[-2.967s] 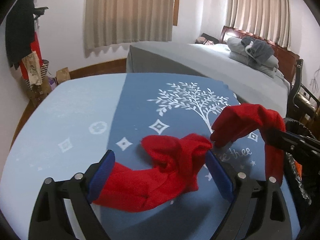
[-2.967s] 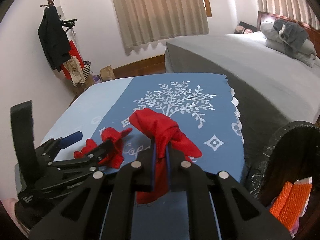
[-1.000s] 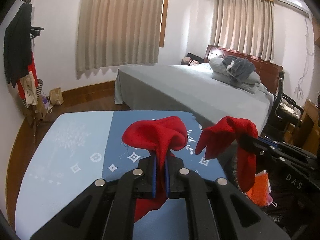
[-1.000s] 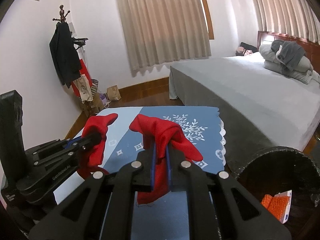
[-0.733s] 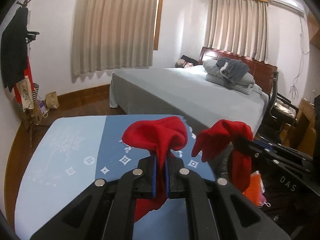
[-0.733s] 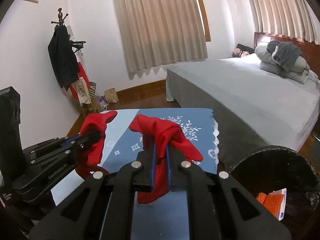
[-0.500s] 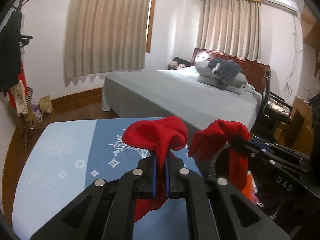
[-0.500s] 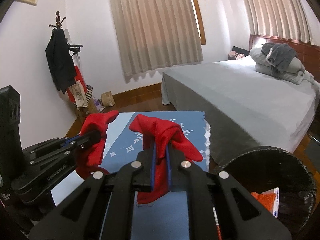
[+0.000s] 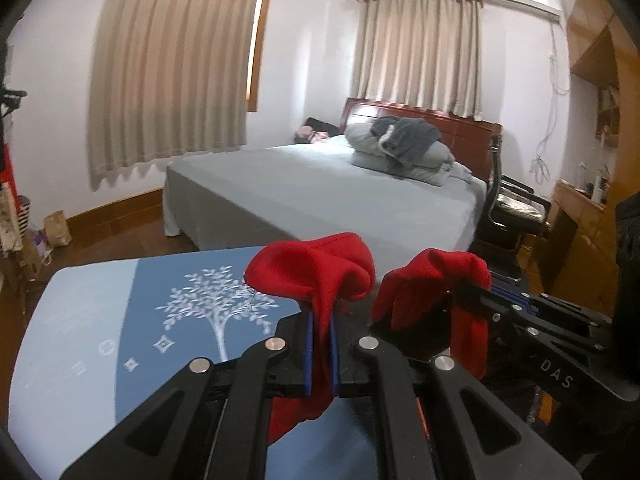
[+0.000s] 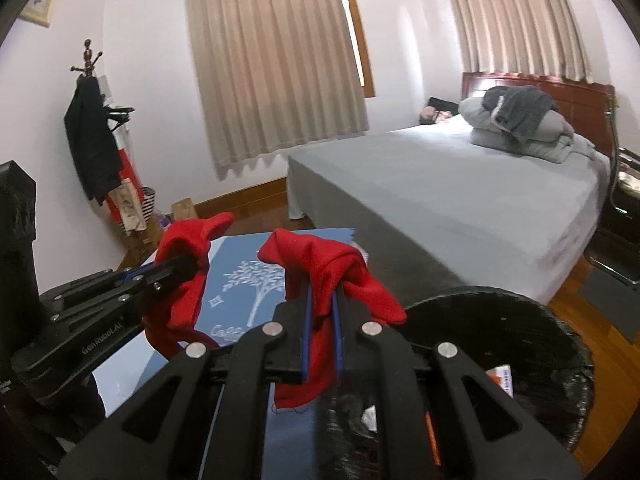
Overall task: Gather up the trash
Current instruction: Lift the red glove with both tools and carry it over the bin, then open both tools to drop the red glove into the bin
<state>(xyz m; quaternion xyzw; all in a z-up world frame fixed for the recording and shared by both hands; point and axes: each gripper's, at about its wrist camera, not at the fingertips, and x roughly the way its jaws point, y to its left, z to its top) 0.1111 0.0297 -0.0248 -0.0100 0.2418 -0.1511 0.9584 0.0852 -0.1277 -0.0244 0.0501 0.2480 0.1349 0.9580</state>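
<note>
Left gripper (image 9: 320, 354) is clamping one red cloth (image 9: 316, 268), right gripper (image 10: 320, 336) is pinching a second (image 10: 320, 264), both hanging off the tabletop's (image 9: 80, 320) right edge by one black bin (image 10: 520, 320).

Bedrm: grey bed (image 9: 328, 196), beige curtains (image 9: 168, 72)

Bin (image 10: 500, 320) right of table (image 10: 240, 256) — bed (image 10: 460, 192) behind both — cloth (image 10: 320, 268) over table edge.
</note>
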